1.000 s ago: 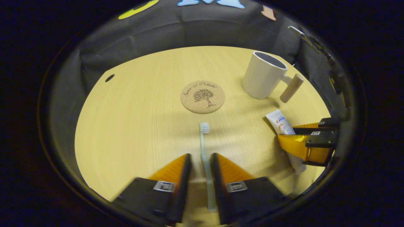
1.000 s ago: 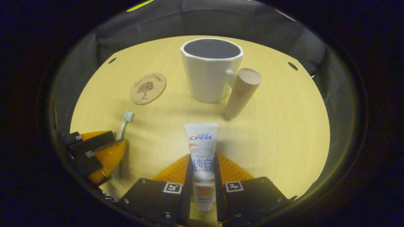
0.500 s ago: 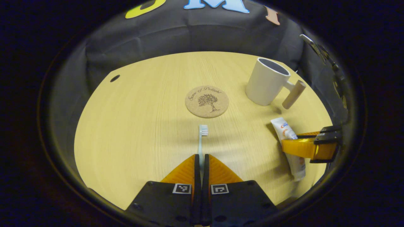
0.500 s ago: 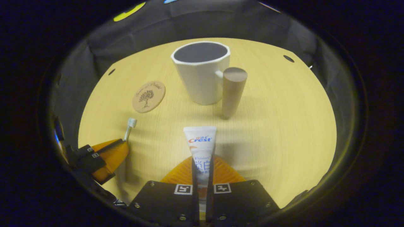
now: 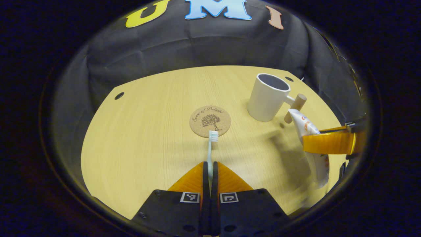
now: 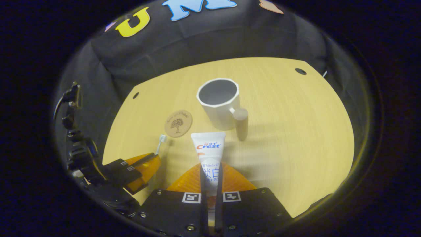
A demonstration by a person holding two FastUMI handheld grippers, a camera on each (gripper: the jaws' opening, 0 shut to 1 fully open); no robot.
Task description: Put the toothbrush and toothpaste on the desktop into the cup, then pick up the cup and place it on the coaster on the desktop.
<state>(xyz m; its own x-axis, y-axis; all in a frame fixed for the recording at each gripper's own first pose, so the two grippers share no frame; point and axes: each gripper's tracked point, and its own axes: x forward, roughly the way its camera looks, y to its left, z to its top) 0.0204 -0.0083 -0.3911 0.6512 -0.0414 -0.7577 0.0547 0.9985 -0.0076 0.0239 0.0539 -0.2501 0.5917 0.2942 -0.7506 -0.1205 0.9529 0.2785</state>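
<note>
Left gripper view first: my left gripper (image 5: 209, 171) is pinched tight on the toothbrush (image 5: 210, 149), handle between the fingers, bristle head poking out forward over the cork coaster (image 5: 210, 120). The white cup (image 5: 267, 97) with its wooden peg handle (image 5: 295, 103) sits off to the right on the wooden desktop (image 5: 141, 138), upright and looking empty from what I can see of the mouth. Over there I can also see the right gripper (image 5: 329, 143) clamping the toothpaste tube (image 5: 312, 144) clear of the desk.

Right gripper view: the tube is squeezed between the fingers, flat crimped end forward, aimed roughly at the cup just ahead. The left gripper sits low left with the brush sticking out.

So both items look grabbed and lifted, and I'd say I'm in the carry-to-cup step. My plan: take them in one at a time so the grippers don't bump over the rim. Tip each item nose-down, get it centred over the opening, and only let go once the low end is inside. Stay off that peg handle, and don't nudge the cup, it'd tip easily.
</note>
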